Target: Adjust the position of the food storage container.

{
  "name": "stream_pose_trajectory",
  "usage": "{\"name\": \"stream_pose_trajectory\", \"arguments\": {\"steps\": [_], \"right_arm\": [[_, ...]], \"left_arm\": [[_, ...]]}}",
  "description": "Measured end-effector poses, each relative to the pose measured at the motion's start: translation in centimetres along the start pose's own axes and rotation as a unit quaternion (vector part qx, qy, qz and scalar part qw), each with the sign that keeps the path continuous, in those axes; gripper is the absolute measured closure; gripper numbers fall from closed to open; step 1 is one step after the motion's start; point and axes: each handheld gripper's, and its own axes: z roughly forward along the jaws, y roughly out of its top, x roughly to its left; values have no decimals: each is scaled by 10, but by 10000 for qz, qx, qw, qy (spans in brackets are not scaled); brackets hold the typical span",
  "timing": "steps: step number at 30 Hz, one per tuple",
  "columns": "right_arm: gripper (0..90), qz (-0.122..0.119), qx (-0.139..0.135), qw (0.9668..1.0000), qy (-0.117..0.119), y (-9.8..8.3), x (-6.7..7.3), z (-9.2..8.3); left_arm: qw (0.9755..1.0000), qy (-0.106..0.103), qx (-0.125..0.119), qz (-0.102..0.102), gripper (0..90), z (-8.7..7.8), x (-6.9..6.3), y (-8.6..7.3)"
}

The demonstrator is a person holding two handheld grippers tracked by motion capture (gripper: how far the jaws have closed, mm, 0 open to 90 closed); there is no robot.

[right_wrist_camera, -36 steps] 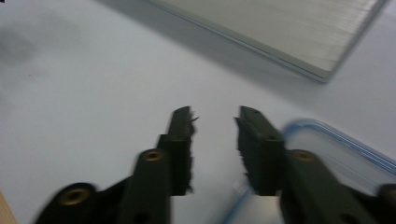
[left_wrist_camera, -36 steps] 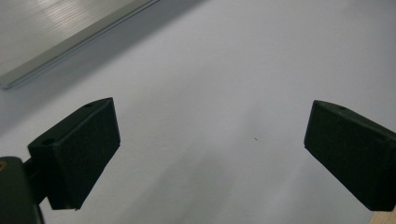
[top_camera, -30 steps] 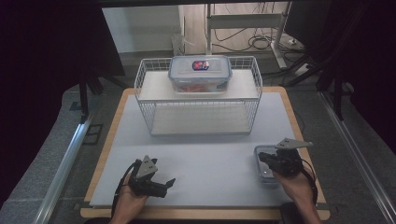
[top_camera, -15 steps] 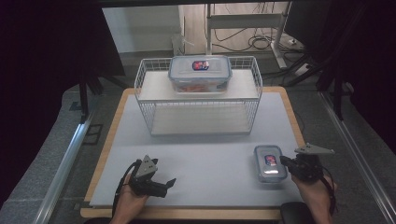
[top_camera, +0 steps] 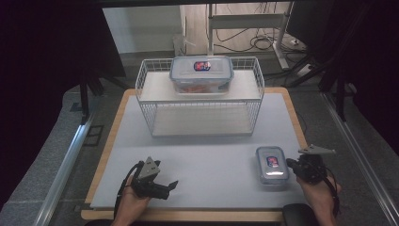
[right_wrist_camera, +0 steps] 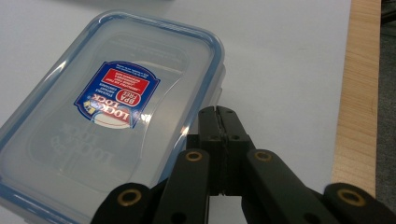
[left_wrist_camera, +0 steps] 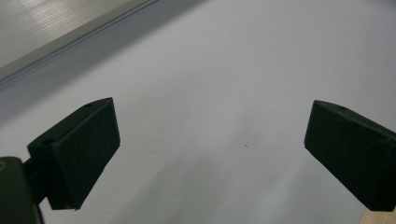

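Overhead, the left tongs rest in a hand at the near left of the table, lying low on the pale grey mat and pointing right. Their own close view adds what the high view cannot: the two black jaws stand wide apart with nothing but bare mat between them.

Further back, in the middle, a white wire rack stands on the table with a large lidded box on its upper shelf.

Toward the near right lies a small lidded box, clear plastic with a blue rim and a red and blue label, flat on the mat. Just beside its right edge are the right tongs, held in the other hand and pointing left at it. From above their jaws are too small to judge. The right tongs' own view settles it: the jaws are pressed together, empty, their tip just beside the small lidded box's rim; whether they touch is unclear.
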Motion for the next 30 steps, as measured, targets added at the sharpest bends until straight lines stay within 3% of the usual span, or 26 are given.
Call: {"name": "stream_pose_trajectory", "arguments": {"steps": [6,14,23,27,30], "right_arm": [[893,22,-20,9999,156,2,4,3],[893,-114,30,9988,479,10,21,14],[893,-492,155,9943,929,26,58,34],[893,-768,179,9898,1190,35,82,46],[893,-846,178,9878,1295,37,90,49]], "left_arm": [[10000,-48,39,-5,33,2,-1,0],[9999,-97,66,-18,33,5,-2,1],[9999,-124,103,-28,33,6,-2,1],[9998,-142,122,-24,33,8,-3,1],[9998,-137,113,-18,33,8,-3,1]]}}
